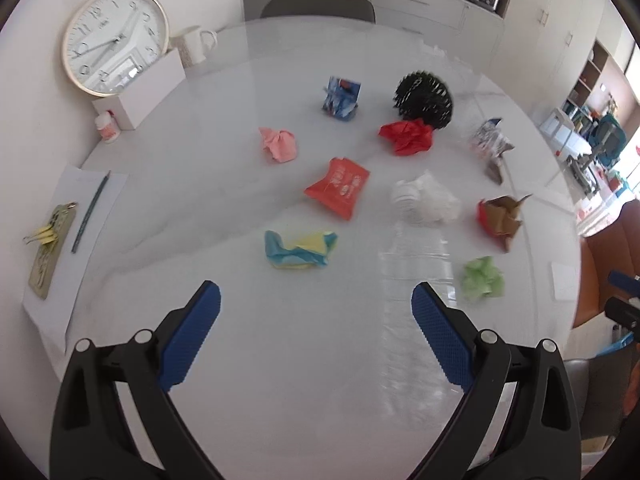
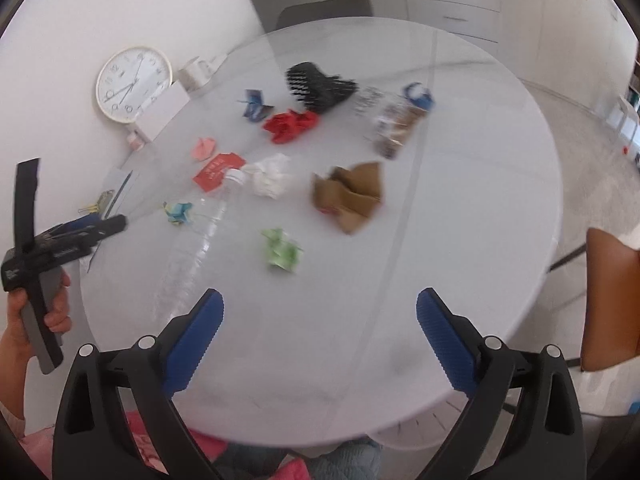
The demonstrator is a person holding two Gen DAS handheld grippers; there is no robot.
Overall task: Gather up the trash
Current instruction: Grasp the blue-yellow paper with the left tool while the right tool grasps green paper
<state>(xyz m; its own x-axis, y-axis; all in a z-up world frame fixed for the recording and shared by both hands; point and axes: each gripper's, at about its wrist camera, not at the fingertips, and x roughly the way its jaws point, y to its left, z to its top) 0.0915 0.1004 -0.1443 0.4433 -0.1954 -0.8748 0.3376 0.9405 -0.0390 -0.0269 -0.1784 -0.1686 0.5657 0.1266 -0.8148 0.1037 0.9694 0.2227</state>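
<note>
both tongs hang open and empty over the near edge of the table [image 2: 500, 208], where the clear bottle [image 2: 196, 240] lies nearest the left gripper [image 1: 316, 308], cap pointing away, while the right gripper [image 2: 320, 312] faces the green wad [image 2: 282, 250].

The wall clock [image 1: 115, 40], at the upper left of the left wrist view, carries a ring of numerals, too blurred and mirrored by glare to read surely. The orange-red packet [image 1: 338, 187] near the middle of the frame bears white print that cannot be made out. No other text is legible.
</note>
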